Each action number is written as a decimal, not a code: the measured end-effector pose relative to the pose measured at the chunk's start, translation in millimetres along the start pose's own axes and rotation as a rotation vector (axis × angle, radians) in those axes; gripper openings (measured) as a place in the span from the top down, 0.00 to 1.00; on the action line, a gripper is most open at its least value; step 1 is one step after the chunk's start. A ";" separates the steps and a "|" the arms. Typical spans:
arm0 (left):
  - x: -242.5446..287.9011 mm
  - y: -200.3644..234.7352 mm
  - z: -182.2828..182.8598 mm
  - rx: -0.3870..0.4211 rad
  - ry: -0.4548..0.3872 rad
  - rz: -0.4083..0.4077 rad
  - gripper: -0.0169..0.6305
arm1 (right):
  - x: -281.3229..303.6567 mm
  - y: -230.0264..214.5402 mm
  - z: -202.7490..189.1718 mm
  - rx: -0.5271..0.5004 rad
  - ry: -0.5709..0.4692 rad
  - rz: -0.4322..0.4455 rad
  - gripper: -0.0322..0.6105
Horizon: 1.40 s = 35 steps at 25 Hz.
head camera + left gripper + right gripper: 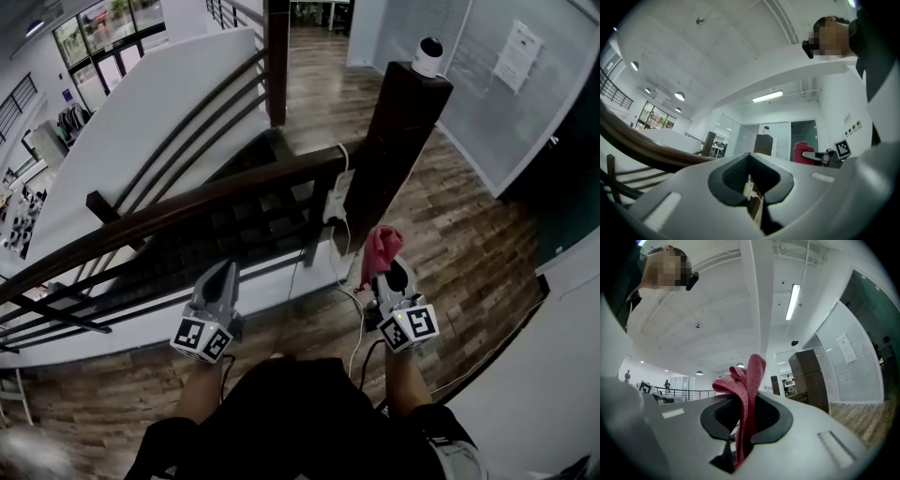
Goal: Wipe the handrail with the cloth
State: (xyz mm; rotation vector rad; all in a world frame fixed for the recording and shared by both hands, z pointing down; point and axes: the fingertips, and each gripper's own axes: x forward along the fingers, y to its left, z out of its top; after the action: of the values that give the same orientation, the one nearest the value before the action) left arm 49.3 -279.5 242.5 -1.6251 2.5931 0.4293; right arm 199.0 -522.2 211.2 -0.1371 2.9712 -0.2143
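Observation:
The dark wooden handrail [216, 197] runs from the lower left up to a thick dark newel post [394, 150]. My right gripper [389, 272] is shut on a red cloth [382, 246], held a little short of the post's base and apart from the rail. In the right gripper view the cloth [747, 380] sticks up from between the jaws. My left gripper [225, 272] hovers just in front of the rail, shut with nothing in it. The left gripper view shows the rail [642, 145] at the left and the cloth [802, 151] at the right.
A white camera [429, 54] sits on top of the post. A white power strip [336, 202] with dangling cables hangs by the post. Beyond the rail the stairwell drops away. A glass wall with a paper notice [518, 54] stands at the right over wooden floor.

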 end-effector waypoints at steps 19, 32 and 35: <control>39.0 67.8 3.6 0.029 0.004 0.193 0.97 | 189.1 -29.5 -19.8 0.017 0.063 0.200 0.87; 76.5 71.6 -0.4 0.021 -0.026 0.237 0.97 | 272.1 -91.5 -48.4 -0.160 0.305 0.094 0.87; 77.9 68.9 -2.6 0.014 -0.030 0.252 0.97 | 283.1 -90.2 -62.3 -0.258 0.398 0.116 0.87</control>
State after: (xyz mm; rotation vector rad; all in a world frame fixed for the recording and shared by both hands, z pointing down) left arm -46.4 -320.1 244.4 -1.2801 2.7805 0.4420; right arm -82.5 -631.6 242.7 0.0562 3.3772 0.1810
